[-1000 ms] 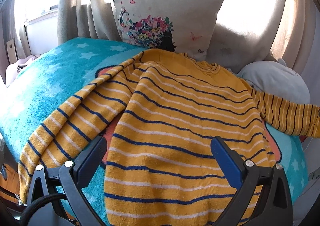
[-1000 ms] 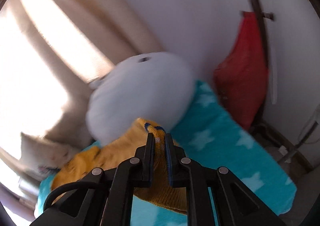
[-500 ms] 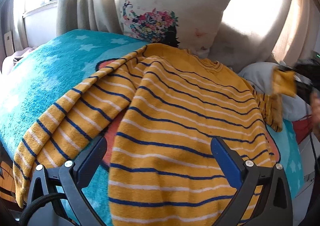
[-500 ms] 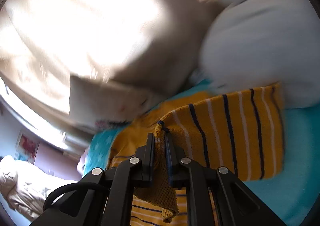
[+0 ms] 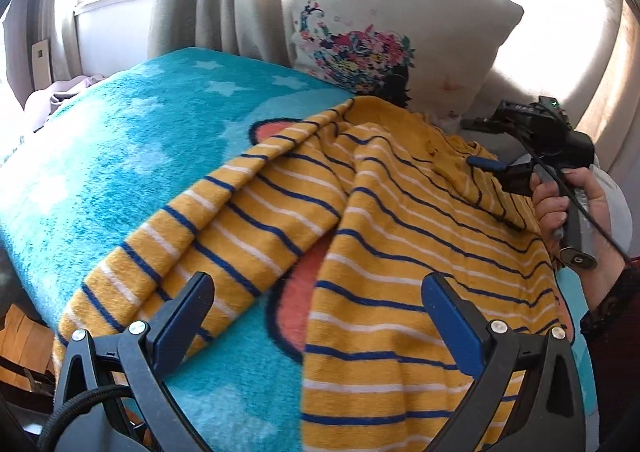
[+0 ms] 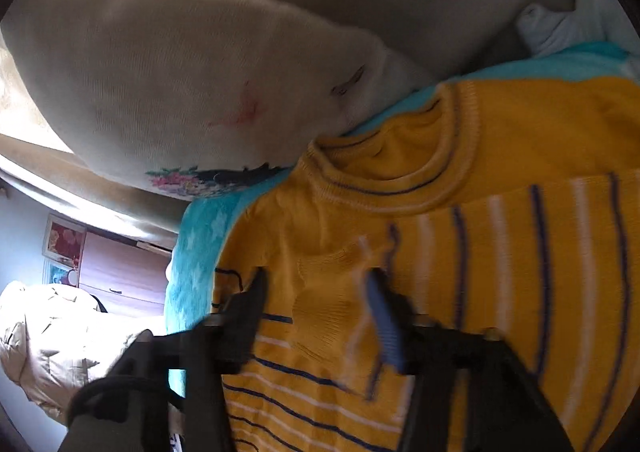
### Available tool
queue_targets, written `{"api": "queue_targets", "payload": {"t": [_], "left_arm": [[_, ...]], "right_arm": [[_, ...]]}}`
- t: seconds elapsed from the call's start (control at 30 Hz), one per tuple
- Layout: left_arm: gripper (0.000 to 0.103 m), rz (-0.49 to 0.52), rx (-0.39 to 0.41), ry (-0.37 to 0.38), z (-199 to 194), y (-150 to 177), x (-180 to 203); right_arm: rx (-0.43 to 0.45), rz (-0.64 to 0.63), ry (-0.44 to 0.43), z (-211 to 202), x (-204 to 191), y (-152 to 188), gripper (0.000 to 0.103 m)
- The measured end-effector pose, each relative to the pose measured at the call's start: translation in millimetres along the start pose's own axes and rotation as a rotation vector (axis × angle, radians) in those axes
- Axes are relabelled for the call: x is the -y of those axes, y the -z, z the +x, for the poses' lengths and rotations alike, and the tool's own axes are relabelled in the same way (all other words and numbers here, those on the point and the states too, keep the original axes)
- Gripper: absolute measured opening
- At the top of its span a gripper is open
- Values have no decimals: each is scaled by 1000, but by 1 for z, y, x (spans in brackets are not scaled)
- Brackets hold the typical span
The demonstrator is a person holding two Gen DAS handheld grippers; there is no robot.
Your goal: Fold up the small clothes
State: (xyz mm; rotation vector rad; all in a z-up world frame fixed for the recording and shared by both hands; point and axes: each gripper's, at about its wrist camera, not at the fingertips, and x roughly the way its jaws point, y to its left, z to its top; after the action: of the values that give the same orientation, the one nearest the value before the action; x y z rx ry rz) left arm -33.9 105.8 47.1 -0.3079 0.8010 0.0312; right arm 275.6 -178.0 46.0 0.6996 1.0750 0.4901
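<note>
Yellow knit sweater w/ navy-white stripes (image 5: 400, 252): right sleeve (image 6: 520, 252) laid across chest; left sleeve, body folds remain. Right tool (image 6: 320, 316) opening, cuff between jaws. Left tool (image 5: 320, 316) wide, empty.

No legible txt, labels or nos. anywhere in either view.

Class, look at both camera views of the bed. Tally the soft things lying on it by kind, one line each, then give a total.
Striped yellow sweater: 1
Turquoise star blanket: 1
Floral pillow: 1
Plain white cushion: 1
Total: 4
</note>
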Motion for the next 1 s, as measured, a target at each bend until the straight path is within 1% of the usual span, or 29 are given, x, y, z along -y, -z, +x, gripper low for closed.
{"api": "queue_targets", "payload": {"t": [0.07,0.13,0.17,0.23,0.3,0.33,0.43,0.53,0.57,0.6,0.63,0.67,0.73,0.83,0.87,0.9,1.0], "left_arm": [[103,-7,10,-8,-4,-2,-6],[103,-26,30,-20,-11,-5,-16],[103,-36,41,-27,-14,-7,-20],[103,-61,57,-43,-20,-9,-30],[103,-80,64,-46,-23,-11,-36],[103,-88,66,-45,-25,-12,-38],[103,-99,74,-53,-29,-13,-43],[103,-102,79,-61,-33,-12,-48],[103,-106,79,-63,-33,-12,-50],[103,-113,79,-63,-33,-12,-55],[103,-119,78,-63,-33,-12,-58],[103,-129,79,-62,-32,-12,-63],[103,-147,77,-68,-30,-12,-71],[103,-167,75,-62,-27,-13,-82],[103,-171,75,-62,-27,-14,-85],[103,-174,77,-63,-28,-13,-87],[103,-183,80,-67,-29,-12,-92]], "right_arm": [[8,-34,-60,-3,-15,3,59],[48,-93,-54,-21,-25,7,59],[65,-126,-36,-28,-30,10,59],[80,-214,96,-37,-39,17,60],[74,-320,216,-25,-48,27,62],[63,-339,233,-19,-50,30,62],[10,-342,227,11,-55,42,62],[3,-355,268,36,-62,48,61],[8,-370,311,43,-61,49,56],[17,-396,388,51,-63,50,35],[22,-409,438,54,-62,52,24],[24,-415,456,57,-62,53,14],[57,-402,450,54,-65,54,10],[102,-417,457,46,-81,57,9],[124,-434,450,44,-93,58,9],[131,-440,435,37,-101,58,9],[113,-443,354,53,-129,59,9]]}}
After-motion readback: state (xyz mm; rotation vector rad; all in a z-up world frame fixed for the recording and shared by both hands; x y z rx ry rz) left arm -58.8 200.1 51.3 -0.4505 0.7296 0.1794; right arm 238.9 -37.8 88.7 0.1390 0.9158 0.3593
